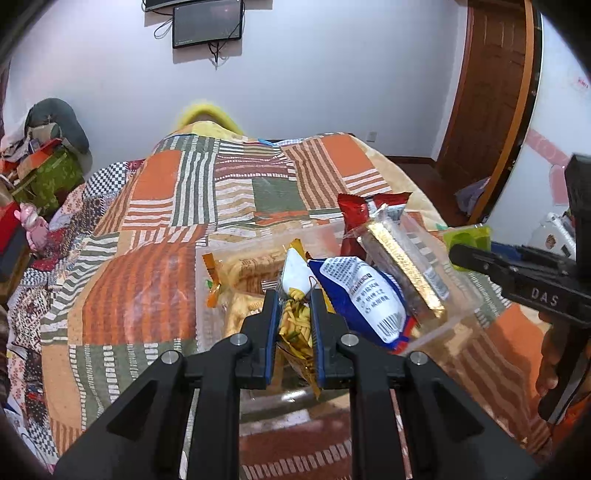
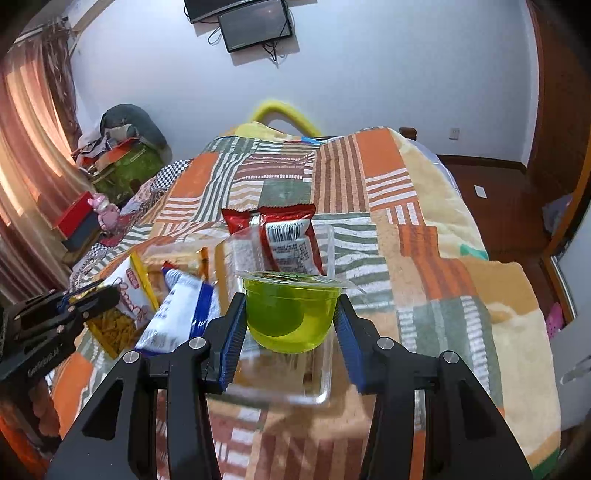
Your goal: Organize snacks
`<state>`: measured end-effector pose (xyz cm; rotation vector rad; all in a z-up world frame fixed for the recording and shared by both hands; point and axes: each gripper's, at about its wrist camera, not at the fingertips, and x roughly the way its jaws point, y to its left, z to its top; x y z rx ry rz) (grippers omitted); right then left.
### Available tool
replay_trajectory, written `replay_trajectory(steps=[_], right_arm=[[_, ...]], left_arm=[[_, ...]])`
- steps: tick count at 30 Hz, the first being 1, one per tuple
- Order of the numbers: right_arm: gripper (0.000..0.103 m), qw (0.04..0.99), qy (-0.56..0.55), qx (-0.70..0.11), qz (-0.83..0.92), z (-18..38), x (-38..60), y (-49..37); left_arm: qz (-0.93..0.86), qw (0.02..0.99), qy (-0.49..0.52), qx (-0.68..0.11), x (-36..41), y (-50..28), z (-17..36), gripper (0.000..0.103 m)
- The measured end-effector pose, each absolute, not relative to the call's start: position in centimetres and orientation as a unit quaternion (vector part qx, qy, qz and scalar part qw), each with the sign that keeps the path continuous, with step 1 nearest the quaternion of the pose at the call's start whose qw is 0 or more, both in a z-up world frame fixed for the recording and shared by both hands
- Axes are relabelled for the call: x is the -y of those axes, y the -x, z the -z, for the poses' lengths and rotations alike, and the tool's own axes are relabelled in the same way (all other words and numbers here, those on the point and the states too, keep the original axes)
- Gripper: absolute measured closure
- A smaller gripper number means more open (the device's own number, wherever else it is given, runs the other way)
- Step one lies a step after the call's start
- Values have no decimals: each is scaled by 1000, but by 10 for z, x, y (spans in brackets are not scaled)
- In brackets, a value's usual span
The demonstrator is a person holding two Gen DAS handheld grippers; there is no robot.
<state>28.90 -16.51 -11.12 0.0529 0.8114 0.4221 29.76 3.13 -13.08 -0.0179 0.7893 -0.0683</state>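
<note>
My left gripper (image 1: 293,299) is shut on a clear packet of yellow snack sticks (image 1: 295,321), held over a clear plastic box (image 1: 201,280) on the bed. In the box lie a blue-and-white packet (image 1: 362,291), a gold-edged brown bar (image 1: 402,273) and a red packet (image 1: 354,214). My right gripper (image 2: 291,301) is shut on a green jelly cup (image 2: 291,314), above the near end of the clear box (image 2: 325,391). The red packet (image 2: 288,240) leans in the box behind the cup. The left gripper (image 2: 74,299) with its yellow packet (image 2: 118,317) shows at the left.
A patchwork quilt (image 1: 155,258) covers the bed under the box. Piled clothes and boxes (image 1: 48,158) stand at the far left. A wooden door (image 1: 487,92) and bare floor are at the right, and a screen (image 1: 207,22) hangs on the far wall.
</note>
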Motion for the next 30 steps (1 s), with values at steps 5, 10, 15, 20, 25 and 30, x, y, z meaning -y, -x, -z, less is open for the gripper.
replay_trajectory(steps=[5, 10, 15, 20, 25, 30], right_arm=[[59, 895, -10, -395, -210, 115, 153, -301], [49, 893, 3, -401, -204, 118, 151, -302], [48, 891, -14, -399, -216, 109, 162, -292], [48, 900, -6, -375, -222, 86, 168, -267], [48, 913, 2, -334, -233, 52, 173, -230], [48, 926, 5, -283, -250, 12, 177, -188]], left_arm=[[24, 921, 2, -388, -32, -302, 136, 86], [19, 920, 9, -391, -37, -300, 138, 71], [15, 925, 18, -380, -42, -289, 129, 65], [9, 933, 20, -360, -45, -269, 107, 65], [8, 945, 29, -326, -45, -237, 73, 65], [20, 959, 41, -281, -43, -198, 33, 55]])
